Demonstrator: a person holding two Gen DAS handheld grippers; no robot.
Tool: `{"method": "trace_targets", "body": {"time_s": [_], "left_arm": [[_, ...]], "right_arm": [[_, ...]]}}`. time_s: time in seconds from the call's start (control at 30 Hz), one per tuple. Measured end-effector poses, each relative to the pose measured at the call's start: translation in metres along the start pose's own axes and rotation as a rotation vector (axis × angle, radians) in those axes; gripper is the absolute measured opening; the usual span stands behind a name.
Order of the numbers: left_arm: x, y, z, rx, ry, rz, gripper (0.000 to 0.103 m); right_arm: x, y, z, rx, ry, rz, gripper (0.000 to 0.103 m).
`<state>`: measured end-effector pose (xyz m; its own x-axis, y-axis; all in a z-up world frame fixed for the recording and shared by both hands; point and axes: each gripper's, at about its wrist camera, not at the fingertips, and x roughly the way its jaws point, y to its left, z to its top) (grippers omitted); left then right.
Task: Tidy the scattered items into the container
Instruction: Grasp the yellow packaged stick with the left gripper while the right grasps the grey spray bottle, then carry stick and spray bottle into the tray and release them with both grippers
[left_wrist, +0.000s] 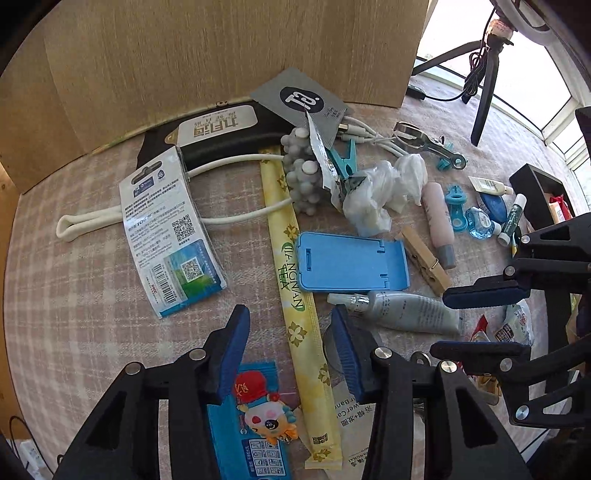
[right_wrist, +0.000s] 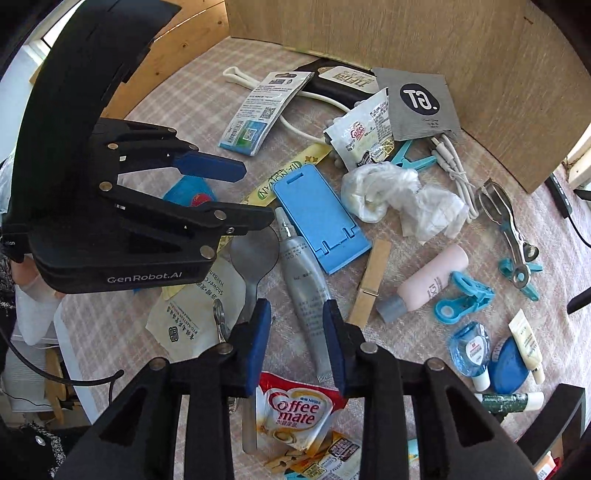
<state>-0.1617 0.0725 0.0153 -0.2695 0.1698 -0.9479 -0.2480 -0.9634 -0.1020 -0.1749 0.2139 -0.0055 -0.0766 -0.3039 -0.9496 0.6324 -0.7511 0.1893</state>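
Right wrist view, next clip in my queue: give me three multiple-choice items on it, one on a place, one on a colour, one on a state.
1. What lies between the right gripper fingers?
A. the grey tube
B. the wooden clothespin
C. the pink bottle

2. What colour is the folding phone stand?
A. white
B. blue
C. black

3. How is the left gripper?
A. shut on the spoon
B. shut on the tea sachet
C. open, holding nothing

Answers:
1 A: the grey tube runs down into the gap between the two blue pads.
2 B: the phone stand is light blue throughout.
3 C: the left gripper shows a wide gap between its fingers, nothing inside.
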Motion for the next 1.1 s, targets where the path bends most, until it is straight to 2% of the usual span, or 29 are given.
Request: {"method": "trace_targets", "body": {"time_s": [0.33,0.37,0.53,0.6,0.67,0.77,0.97,1.1], "left_arm": [[0.006,-0.004,0.006,0.051,0.017,0.043,0.039],[0.006,-0.003,0.006,0.048,0.017,0.050,0.034],[0.004,0.001,0.006,0.050,0.005,0.066,0.023],[0.003,0.003,0.006,0.039,0.006,0.059,0.012],[0.002,0.004,0.005,0.025,0.002,0.063,0.011],[-0.002,0.011,0.002,-0.010,-0.001,0.049,0.011],[-0.020,0.015,-0.014,-0.044,-0.026,0.030,0.010],[-0.029,0.017,-0.018,-0.058,-0.034,0.050,0.010]], "right_arm": [[0.024,0.004,0.015,-0.047,0.039,-0.040,0.029],[0.024,0.004,0.016,-0.048,0.031,-0.043,0.029],[0.025,0.006,0.016,-0.049,0.018,-0.065,0.025],[0.024,0.005,0.013,-0.045,0.025,-0.066,0.024],[0.022,0.003,0.008,-0.032,0.027,-0.062,0.023],[0.011,-0.002,0.001,0.007,-0.006,-0.042,0.012],[-0.009,-0.009,-0.008,0.055,-0.049,0.001,0.011],[-0.005,-0.008,-0.004,0.067,-0.042,-0.015,0.011]]}}
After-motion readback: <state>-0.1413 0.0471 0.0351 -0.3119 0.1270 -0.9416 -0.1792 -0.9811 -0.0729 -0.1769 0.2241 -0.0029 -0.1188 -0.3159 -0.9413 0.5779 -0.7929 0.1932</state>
